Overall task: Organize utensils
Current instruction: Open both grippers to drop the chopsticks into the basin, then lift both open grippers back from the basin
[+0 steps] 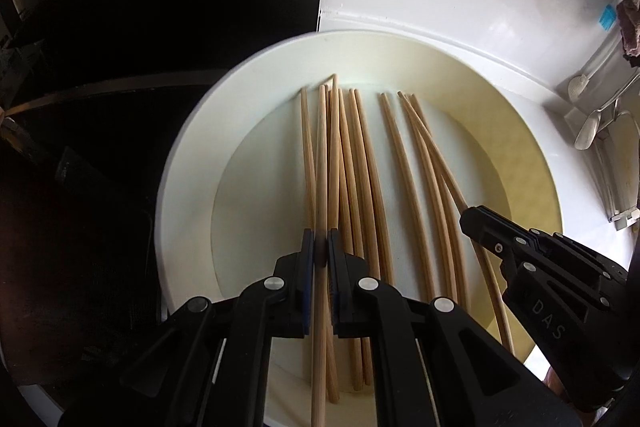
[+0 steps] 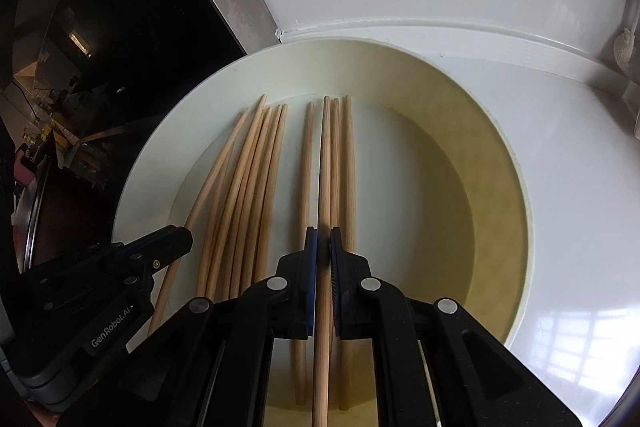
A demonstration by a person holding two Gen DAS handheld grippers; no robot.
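Note:
A cream oval tray (image 1: 180, 163) (image 2: 144, 155) holds several wooden chopsticks (image 1: 362, 167) (image 2: 256, 187) lying roughly parallel. My left gripper (image 1: 321, 243) is shut on one chopstick (image 1: 320, 155) just above the left group; the stick runs between its pads and back under the gripper. My right gripper (image 2: 323, 239) is shut on another chopstick (image 2: 325, 167) over the middle of the tray. Each gripper also shows in the other's view: the right gripper (image 1: 470, 217) at the tray's right side, the left gripper (image 2: 182, 237) at its left side, each with a stick through its tips.
The tray sits on a glossy white counter (image 2: 580, 187) against a white wall. A dark glass surface (image 1: 100, 67) borders the tray on the left. Metal spoons (image 1: 588, 135) lie in another container at the far right, with a crumpled cloth (image 1: 630, 27) above them.

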